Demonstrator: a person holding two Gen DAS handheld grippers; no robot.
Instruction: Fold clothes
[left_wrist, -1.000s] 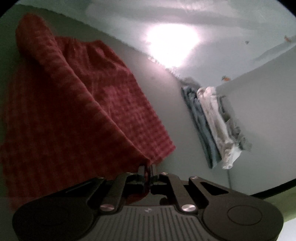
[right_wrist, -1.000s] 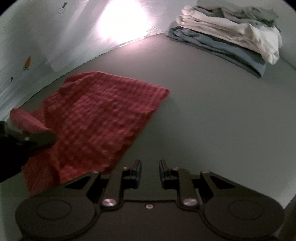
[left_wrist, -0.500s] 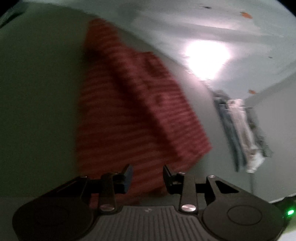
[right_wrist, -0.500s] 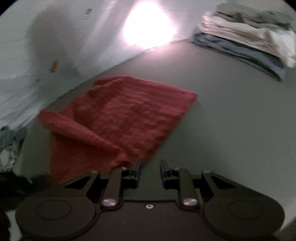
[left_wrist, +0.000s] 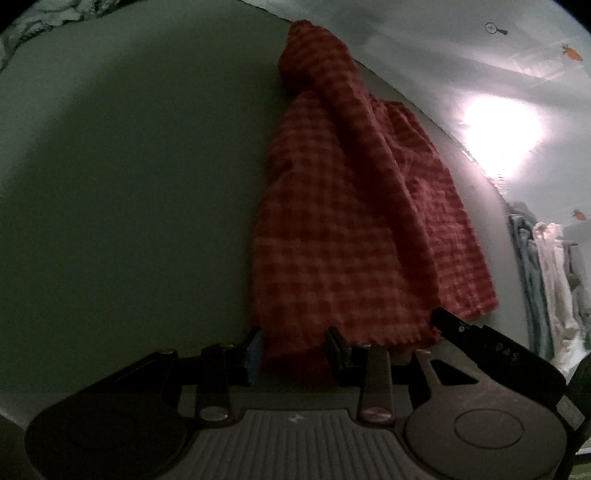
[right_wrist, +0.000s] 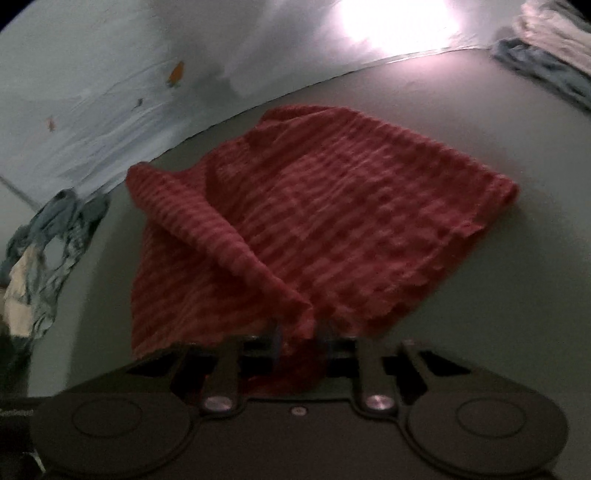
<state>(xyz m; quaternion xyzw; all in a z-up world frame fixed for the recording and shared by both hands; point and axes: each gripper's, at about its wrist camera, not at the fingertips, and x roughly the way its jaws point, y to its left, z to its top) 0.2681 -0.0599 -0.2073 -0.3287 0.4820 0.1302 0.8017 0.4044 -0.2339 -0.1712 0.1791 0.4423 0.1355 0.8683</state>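
Note:
A red checked cloth (left_wrist: 351, 221) lies partly folded on the grey surface (left_wrist: 129, 184), with a raised ridge running along it. My left gripper (left_wrist: 294, 343) is open at the cloth's near edge; the hem lies loose between its fingers. In the right wrist view the same cloth (right_wrist: 351, 221) has a fold lifted toward my right gripper (right_wrist: 300, 332), whose jaws are closing on that fold; the cloth hides the fingertips. The right gripper (left_wrist: 437, 315) also shows in the left wrist view, at the cloth's near right corner.
A stack of folded clothes (left_wrist: 546, 280) sits at the far right, also seen as a blurred stack (right_wrist: 546, 44). A crumpled pile of blue and white clothes (right_wrist: 48, 251) lies at the left. A pale wall (right_wrist: 175, 72) with small carrot prints bounds the surface.
My left gripper has opened and let the cloth go, then swung round to its near edge. My right gripper has moved up to the cloth and closed on a fold of it.

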